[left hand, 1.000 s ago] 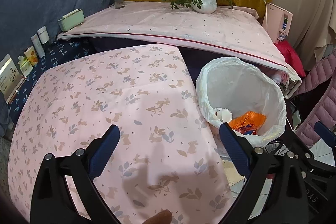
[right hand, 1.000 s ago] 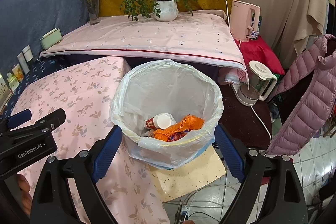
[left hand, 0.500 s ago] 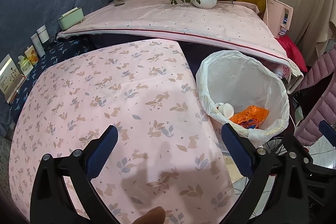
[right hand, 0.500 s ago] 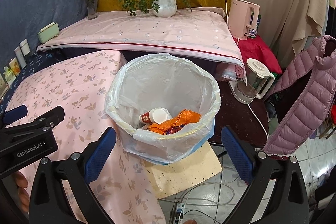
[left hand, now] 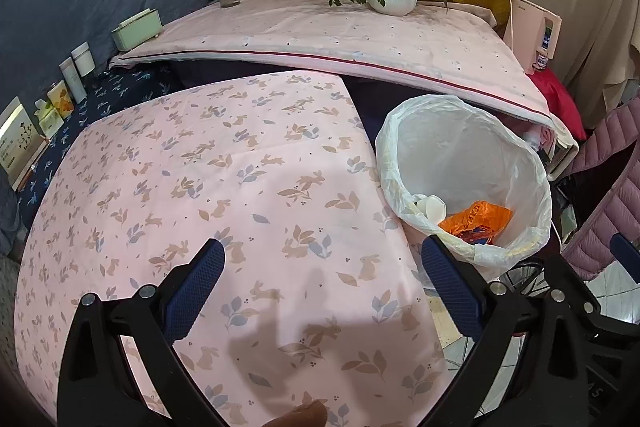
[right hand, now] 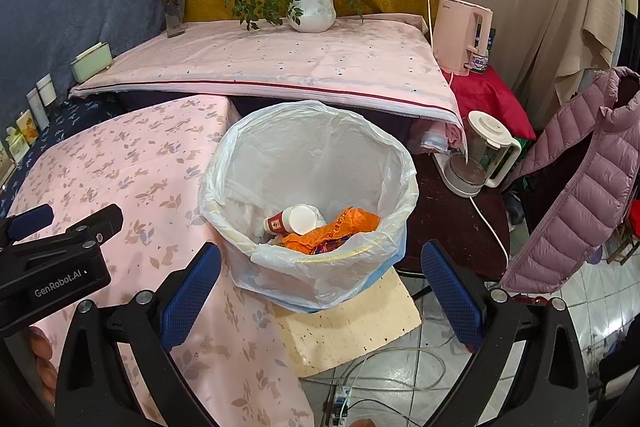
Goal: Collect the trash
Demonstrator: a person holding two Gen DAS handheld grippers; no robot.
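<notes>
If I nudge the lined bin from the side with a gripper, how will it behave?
The bin probably slides or tips easily: it holds only a small bottle and an orange wrapper, so it looks light. Its thin liner likely crumples and slips under the pads rather than giving firm contact.

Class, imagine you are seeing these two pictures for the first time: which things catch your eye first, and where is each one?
The white-lined trash bin stands beside the pink rabbit-print tablecloth, with an orange wrapper and a small white-capped bottle lying inside. Behind it, a leafy potted plant sits on the raised pink-covered shelf against a mustard wall. Both grippers, left and right, are open and empty.
</notes>
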